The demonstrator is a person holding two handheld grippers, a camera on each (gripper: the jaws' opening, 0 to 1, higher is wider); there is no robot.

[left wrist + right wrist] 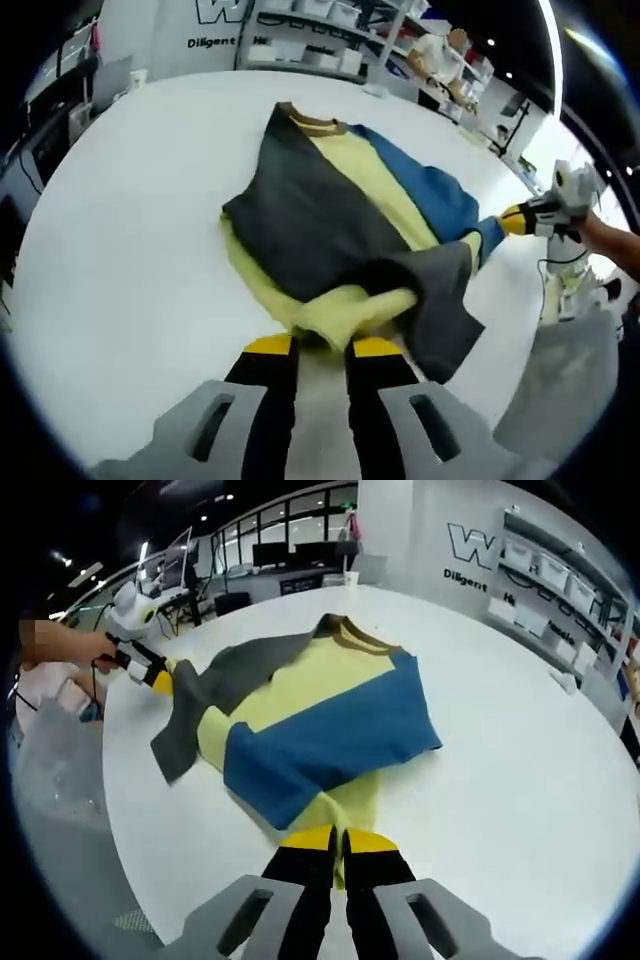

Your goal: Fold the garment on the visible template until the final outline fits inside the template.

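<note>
A garment (pixel 330 210) with dark grey, yellow and blue panels lies partly folded on the round white table (pixel 140 240). Its brown collar (pixel 315 122) points away from me. My left gripper (pixel 321 347) is shut on the near yellow and grey edge, and pale fabric runs down between its jaws. In the right gripper view the garment (pixel 320 720) shows its blue panel on top. My right gripper (pixel 340 838) is shut on the yellow hem. The left gripper (pixel 160 675) holds the grey edge at the far left. The right gripper (pixel 515 218) shows at the blue edge.
Shelves with white bins (pixel 330 30) stand behind the table, beside a wall with lettering (pixel 480 545). A person's hand (pixel 60 640) holds the left tool. A small white object (pixel 565 680) lies near the table's right rim. Desks with monitors (pixel 290 555) stand further back.
</note>
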